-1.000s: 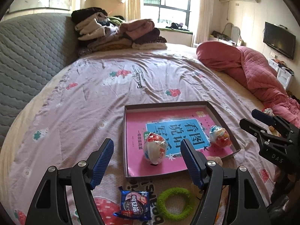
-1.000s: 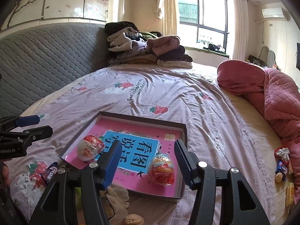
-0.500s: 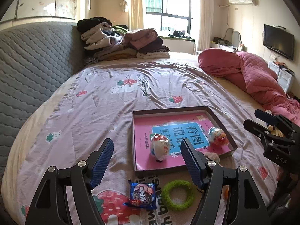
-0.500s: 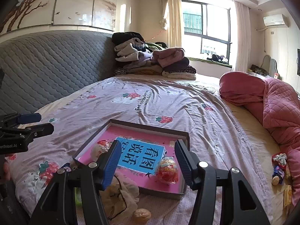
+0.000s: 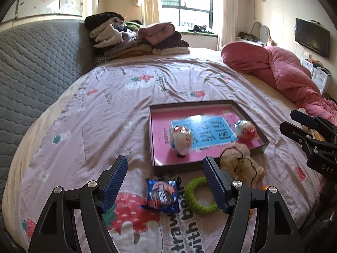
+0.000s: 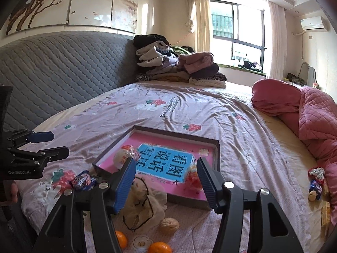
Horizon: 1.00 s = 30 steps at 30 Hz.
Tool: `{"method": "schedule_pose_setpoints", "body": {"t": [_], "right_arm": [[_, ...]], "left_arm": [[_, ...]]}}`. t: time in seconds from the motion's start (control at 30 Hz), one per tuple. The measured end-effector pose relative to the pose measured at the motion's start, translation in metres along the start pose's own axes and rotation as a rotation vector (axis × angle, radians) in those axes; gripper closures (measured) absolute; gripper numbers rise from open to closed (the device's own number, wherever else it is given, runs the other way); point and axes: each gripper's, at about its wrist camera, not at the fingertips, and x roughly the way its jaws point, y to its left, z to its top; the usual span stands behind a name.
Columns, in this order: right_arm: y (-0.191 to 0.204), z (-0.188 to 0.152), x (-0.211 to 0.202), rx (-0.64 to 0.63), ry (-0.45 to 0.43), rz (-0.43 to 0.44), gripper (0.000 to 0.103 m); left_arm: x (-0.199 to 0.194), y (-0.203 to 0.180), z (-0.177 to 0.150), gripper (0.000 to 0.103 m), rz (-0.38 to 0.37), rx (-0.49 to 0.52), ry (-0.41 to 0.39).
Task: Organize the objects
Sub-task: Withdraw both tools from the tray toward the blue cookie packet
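Note:
In the left wrist view my left gripper (image 5: 165,182) stands open and holds nothing, above a blue cookie pack (image 5: 162,196) and a green ring (image 5: 200,196). Beyond them lies a dark tray (image 5: 150,139) lined with a pink book. Two wrapped toy eggs (image 5: 182,140) (image 5: 246,130) sit in it. A beige drawstring pouch (image 5: 240,162) leans at its near edge. My right gripper (image 6: 166,181) is also open and empty, over the pouch (image 6: 143,202) and the tray's near rim (image 6: 217,154). A walnut (image 6: 169,225) and two oranges (image 6: 160,247) lie closer.
Folded clothes (image 5: 137,38) are piled at the head of the bed by the grey headboard (image 5: 31,67). A pink quilt (image 6: 305,113) runs along the right side, with small snacks (image 6: 316,181) beside it. The sheet beyond the tray is bare.
Both grippers have drawn back from the tray, which now looks smaller. The pouch, walnut, oranges and cookie pack have come further into view. Both stay open.

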Motion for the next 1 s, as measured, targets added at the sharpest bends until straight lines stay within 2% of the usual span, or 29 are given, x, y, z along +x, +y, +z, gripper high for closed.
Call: {"method": "schedule_pose_setpoints", "body": {"t": [0.47, 1.0], "right_arm": [[0.014, -0.026, 0.021, -0.036, 0.092, 0.012, 0.043], [0.023, -0.043, 0.038, -0.074, 0.168, 0.016, 0.043]], "left_arm": [[0.041, 0.008, -0.039, 0.028, 0.03, 0.012, 0.135], [0.064, 0.001, -0.056, 0.028, 0.017, 0.034, 0.238]]}}
